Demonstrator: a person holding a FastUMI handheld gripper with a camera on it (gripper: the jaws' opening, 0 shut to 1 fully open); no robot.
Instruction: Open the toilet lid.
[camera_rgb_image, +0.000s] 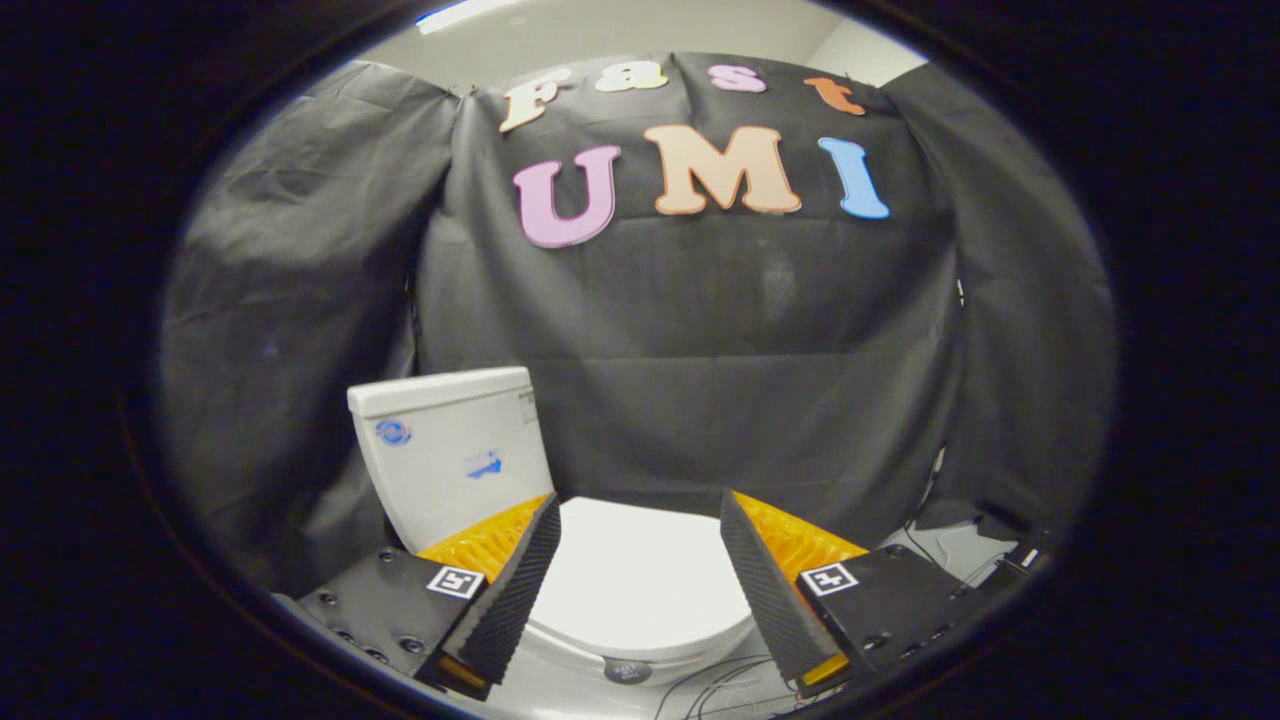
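Observation:
A white toilet stands against the black cloth wall. Its lid (635, 575) lies flat and closed over the bowl, showing between my two fingers and below them. The white tank (450, 450) rises behind the lid, beyond my left finger, with blue stickers on its front. My gripper (638, 515) is open, hanging above the lid with a wide gap between the fingers and nothing held. The fingers hide the lid's left and right sides. A small dark round part (627, 671) sits at the bowl's front rim.
Black cloth drapes the booth behind and on both sides of the toilet. Thin cables (720, 685) trail over the pale floor in front of the bowl and off to the right, where some dark gear (1005, 540) lies by the cloth.

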